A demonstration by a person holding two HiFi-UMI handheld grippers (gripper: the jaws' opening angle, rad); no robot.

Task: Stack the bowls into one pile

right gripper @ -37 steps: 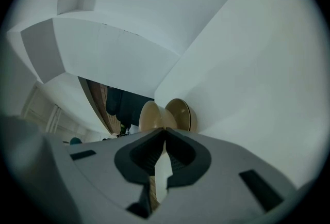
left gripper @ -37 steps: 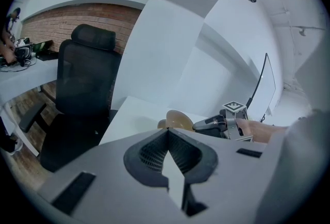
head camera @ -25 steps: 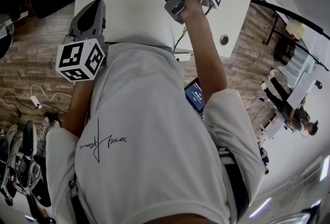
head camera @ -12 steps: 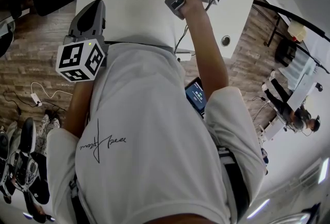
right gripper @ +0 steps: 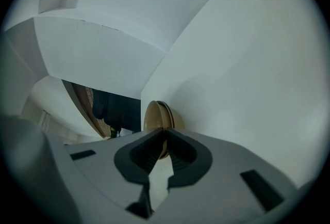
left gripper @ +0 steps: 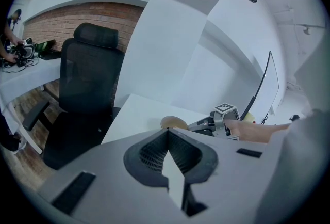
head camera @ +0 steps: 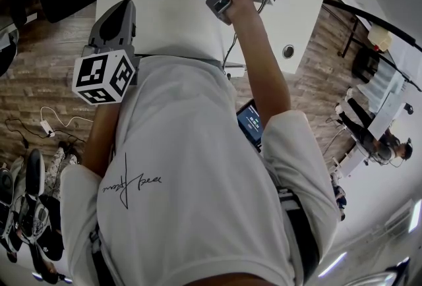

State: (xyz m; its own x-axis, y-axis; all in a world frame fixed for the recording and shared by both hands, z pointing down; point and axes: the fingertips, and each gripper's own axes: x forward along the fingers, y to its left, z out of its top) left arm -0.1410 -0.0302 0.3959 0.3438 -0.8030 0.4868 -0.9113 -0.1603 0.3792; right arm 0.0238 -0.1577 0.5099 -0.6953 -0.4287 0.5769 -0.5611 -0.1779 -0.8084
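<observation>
Right gripper clamps the rim of tan bowls that appear already nested; left gripper sits closed, empty.

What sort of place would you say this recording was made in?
Probably an office or lab workroom. There is a white table with a black mesh office chair standing at it, a brick wall behind, and cables lying on the wood-plank floor.
</observation>
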